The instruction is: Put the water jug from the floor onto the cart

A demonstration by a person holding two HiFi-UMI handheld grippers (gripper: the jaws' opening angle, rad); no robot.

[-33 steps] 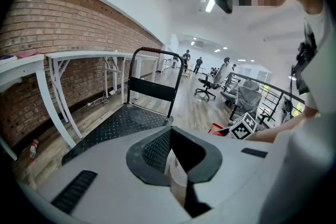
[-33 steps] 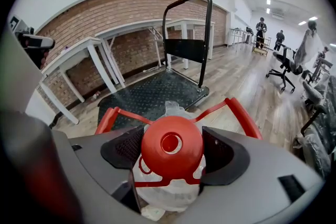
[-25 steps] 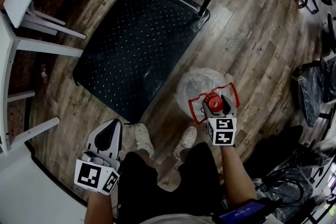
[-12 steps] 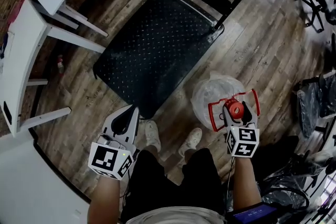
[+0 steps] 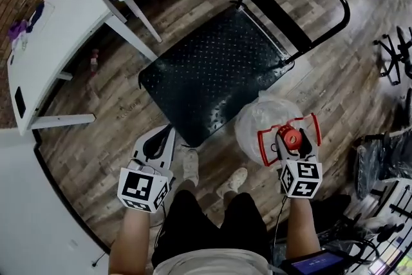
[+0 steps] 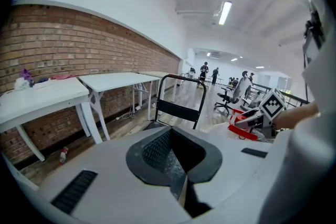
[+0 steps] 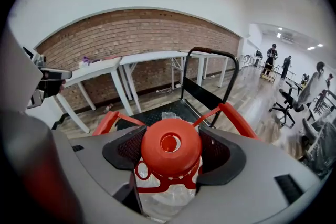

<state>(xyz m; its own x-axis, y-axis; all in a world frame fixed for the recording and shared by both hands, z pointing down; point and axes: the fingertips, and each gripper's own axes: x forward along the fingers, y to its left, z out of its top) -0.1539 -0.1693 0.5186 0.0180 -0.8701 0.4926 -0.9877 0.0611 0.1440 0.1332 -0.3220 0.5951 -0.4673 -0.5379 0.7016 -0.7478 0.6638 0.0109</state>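
The water jug (image 5: 259, 123) is clear plastic with a red cap (image 7: 170, 148) and a red carry handle (image 5: 313, 127). My right gripper (image 5: 291, 136) is shut on its neck just under the cap, and the jug hangs below it, beside the cart's near right corner. The right gripper view shows the cap filling the space between the jaws of the right gripper (image 7: 170, 157). The cart (image 5: 212, 74) is a black studded platform with a black push handle (image 5: 325, 0) at its far end. My left gripper (image 5: 165, 134) is shut and empty near the cart's front corner.
White tables (image 5: 55, 35) stand left of and behind the cart along a brick wall. A small bottle (image 5: 94, 60) lies on the floor under them. Office chairs (image 5: 396, 48) and black bags (image 5: 386, 158) crowd the right side. The person's feet (image 5: 190, 164) stand just before the cart.
Both grippers have risen, and the jug has come up with the right one. The view has shifted forward, so more of the cart's handle and the tables shows.
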